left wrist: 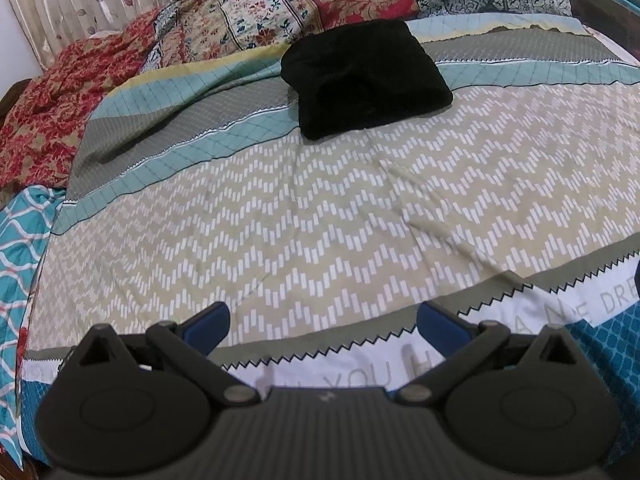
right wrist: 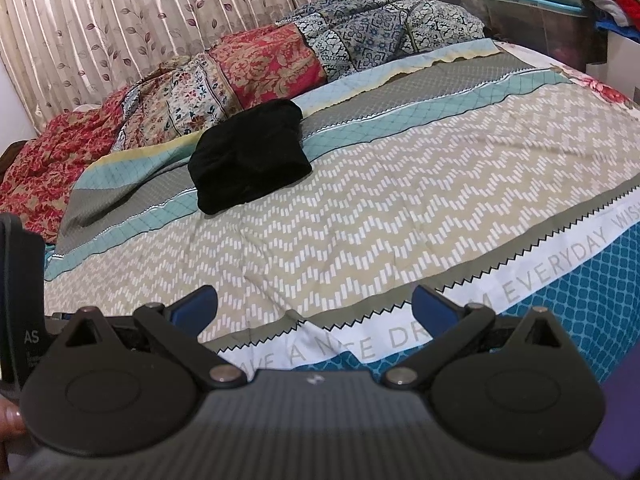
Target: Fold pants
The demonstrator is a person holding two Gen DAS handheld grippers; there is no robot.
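**Both grippers empty, pants folded at twelve o'clock**

Spread wide and gripping nothing: left gripper (left wrist: pixel 322 326), right gripper (right wrist: pixel 314 308), both held back over the near edge of the chevron-print bedsheet (left wrist: pixel 280 220). Well apart, toward twelve o'clock (eleven from the right wrist): black pants (left wrist: pixel 366 80), a plush, compact rectangular bundle, probably finished.

Grey capitals run along the white band (right wrist: pixel 420 332) at the near edge of the bed sheet. Right wrist view reads "A N CE DR", partly hidden, then "M EVERYDAY WISH". Left wrist view of the same band (left wrist: pixel 360 376) gives "YOU H" and "DRE". A black device (right wrist: pixel 22 304) at the left edge shows "AS"; smaller print below it is unreadable.
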